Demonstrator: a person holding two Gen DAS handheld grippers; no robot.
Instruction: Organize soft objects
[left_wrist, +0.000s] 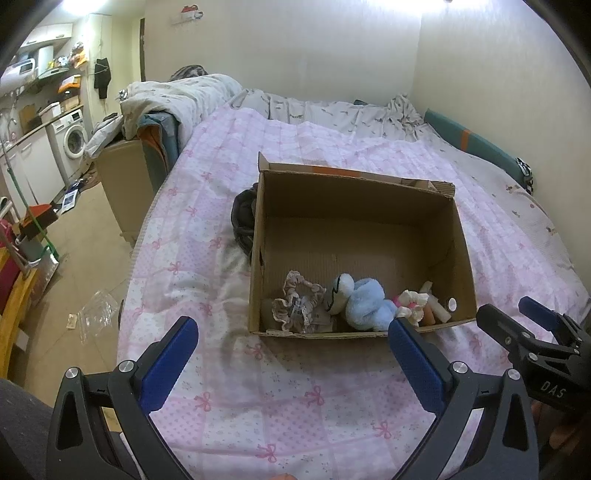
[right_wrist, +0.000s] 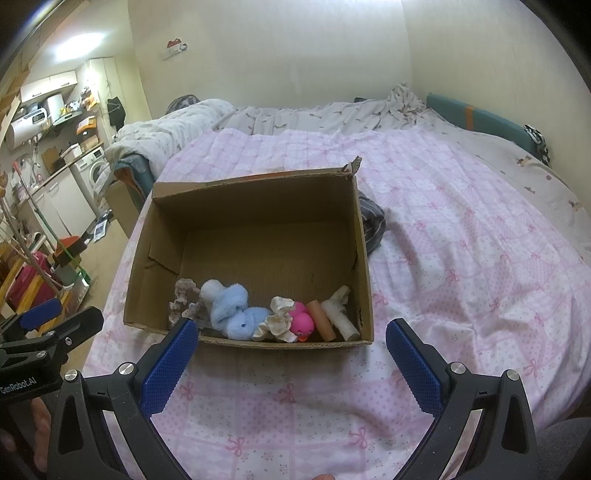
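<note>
An open cardboard box (left_wrist: 369, 199) (right_wrist: 255, 195) stands on the pink bed cover. Along its near wall lie a lacy scrunchie (left_wrist: 299, 306) (right_wrist: 184, 301), a blue plush toy (left_wrist: 364, 301) (right_wrist: 232, 310), a cream frilly piece (left_wrist: 412, 302) (right_wrist: 279, 319), a pink rubber duck (right_wrist: 301, 319), an orange cylinder (right_wrist: 321, 319) and a white roll (left_wrist: 439, 306) (right_wrist: 341, 314). A dark cloth (left_wrist: 243, 218) (right_wrist: 373, 221) lies on the bed against the box's far side. My left gripper (left_wrist: 295, 354) is open and empty, in front of the box. My right gripper (right_wrist: 291, 354) is open and empty, also in front of it.
The bed (left_wrist: 277, 387) (right_wrist: 461, 240) carries a crumpled grey duvet (left_wrist: 184, 96) at its head. A brown cabinet (left_wrist: 125, 184) stands by the bed's left side. Floor clutter, a plastic bag (left_wrist: 96, 314) and a washing machine (left_wrist: 72, 140) are to the left.
</note>
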